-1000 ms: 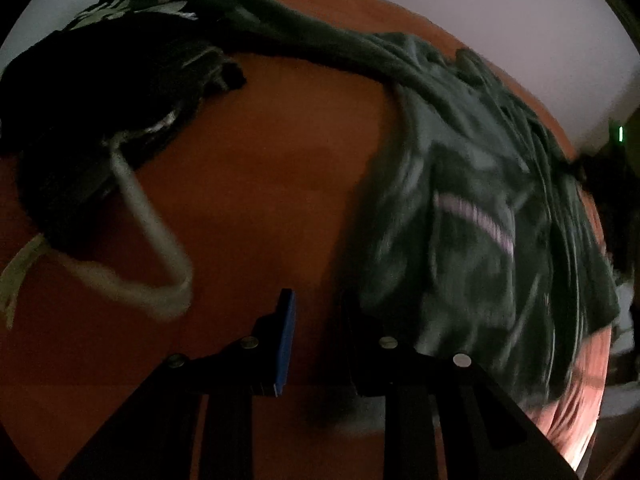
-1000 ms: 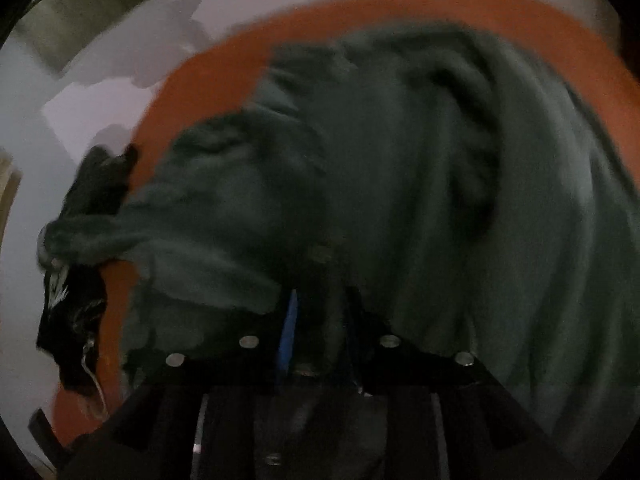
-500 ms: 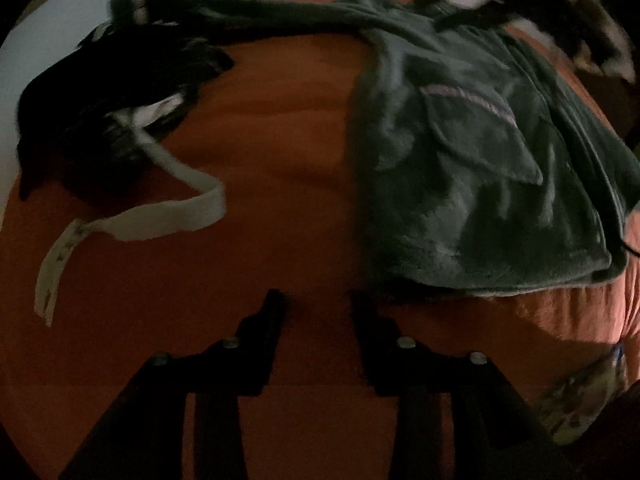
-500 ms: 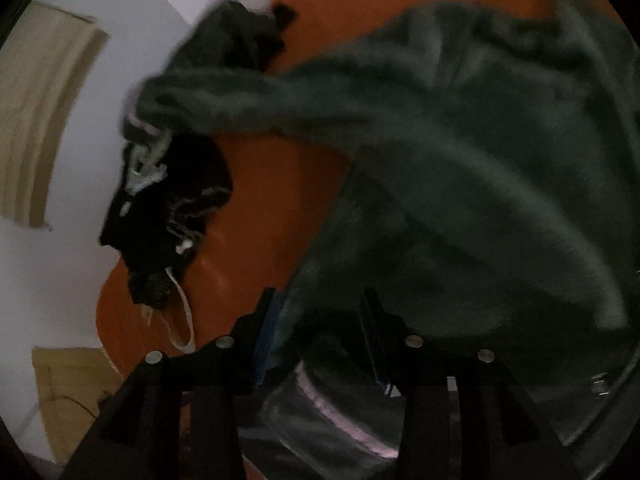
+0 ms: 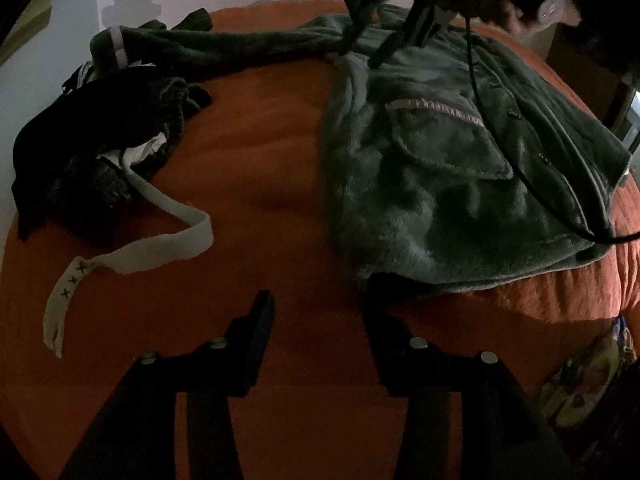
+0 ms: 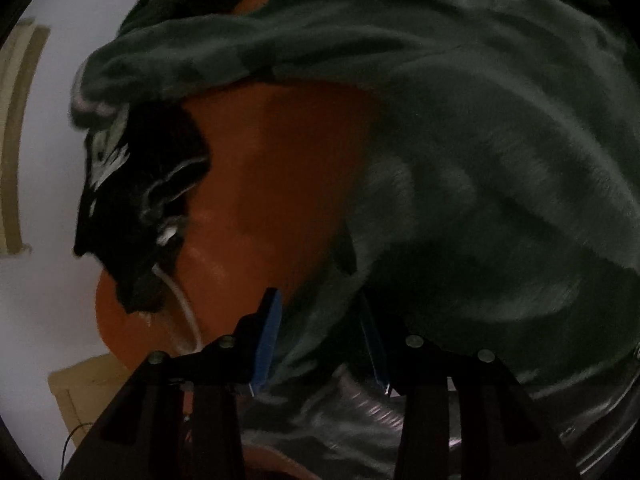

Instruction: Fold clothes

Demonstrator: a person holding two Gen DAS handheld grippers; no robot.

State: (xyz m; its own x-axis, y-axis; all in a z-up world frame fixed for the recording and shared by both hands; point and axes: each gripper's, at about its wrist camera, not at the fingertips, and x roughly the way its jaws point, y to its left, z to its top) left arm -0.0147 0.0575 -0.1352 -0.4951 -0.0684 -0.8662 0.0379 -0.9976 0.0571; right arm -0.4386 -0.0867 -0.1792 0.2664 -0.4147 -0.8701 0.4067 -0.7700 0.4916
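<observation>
A dark green fleece jacket (image 5: pixel 448 184) with a pink-trimmed pocket lies spread on the orange bed (image 5: pixel 260 168), one sleeve stretched to the far left. My left gripper (image 5: pixel 318 312) is open and empty, just off the jacket's near left hem. My right gripper (image 5: pixel 362 54) shows at the jacket's far edge in the left wrist view. In the right wrist view my right gripper (image 6: pixel 320 320) is open, with the jacket's fabric (image 6: pixel 460 152) lying between the blue pads (image 6: pixel 267 336).
A heap of black clothing (image 5: pixel 100 148) with a white strap (image 5: pixel 160 240) lies on the bed's left side; it also shows in the right wrist view (image 6: pixel 136 208). A black cable (image 5: pixel 520 168) crosses the jacket. The bed's edge is at the right, over a patterned thing (image 5: pixel 584 380).
Both grippers have opened wider. The jacket, held one second ago, has dropped flat on the bed. My left gripper has pulled back from the hem; my right gripper has lowered onto the far edge.
</observation>
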